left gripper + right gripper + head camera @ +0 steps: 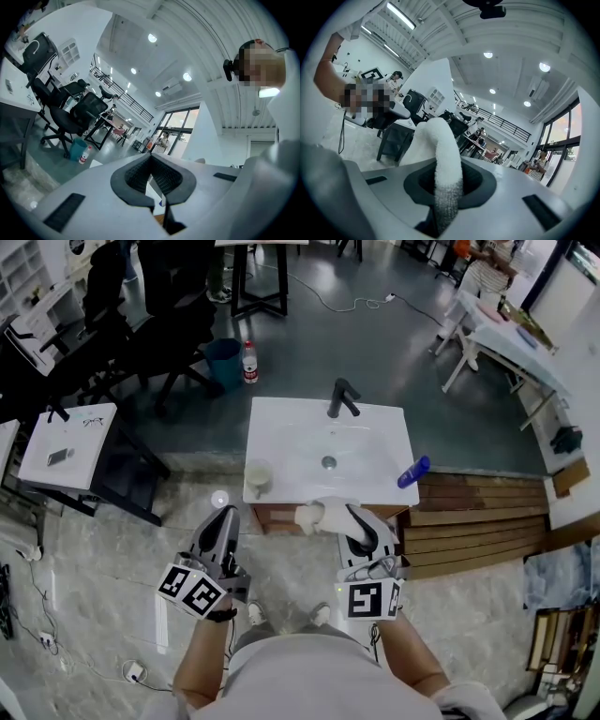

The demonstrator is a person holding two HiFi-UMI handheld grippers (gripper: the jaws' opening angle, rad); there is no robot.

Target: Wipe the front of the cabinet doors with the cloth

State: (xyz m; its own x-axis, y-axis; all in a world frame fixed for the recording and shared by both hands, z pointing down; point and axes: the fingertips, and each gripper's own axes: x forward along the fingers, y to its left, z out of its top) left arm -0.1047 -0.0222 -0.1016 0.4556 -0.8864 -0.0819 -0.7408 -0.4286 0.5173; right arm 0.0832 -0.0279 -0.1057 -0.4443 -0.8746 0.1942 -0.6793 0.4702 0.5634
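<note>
Left: left gripper point(225, 521), jaws together and empty, hanging just beside the wooden cabinet point(277, 518) under the sink point(281, 442). Right: right gripper point(352, 514) clamped on a white cloth point(317, 517), bunched at the cabinet front's top edge, contact unclear. Looks light, soft and floppy, likelier to bunch than slip. Best gripped on a thick fold, leaving a loose pad for the doors.

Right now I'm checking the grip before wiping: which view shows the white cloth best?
The right gripper view: the white cloth fills the centre, clamped between the fingers of the right gripper. The head view shows only a small bundle at the cabinet front. The left gripper view misses it.
</note>
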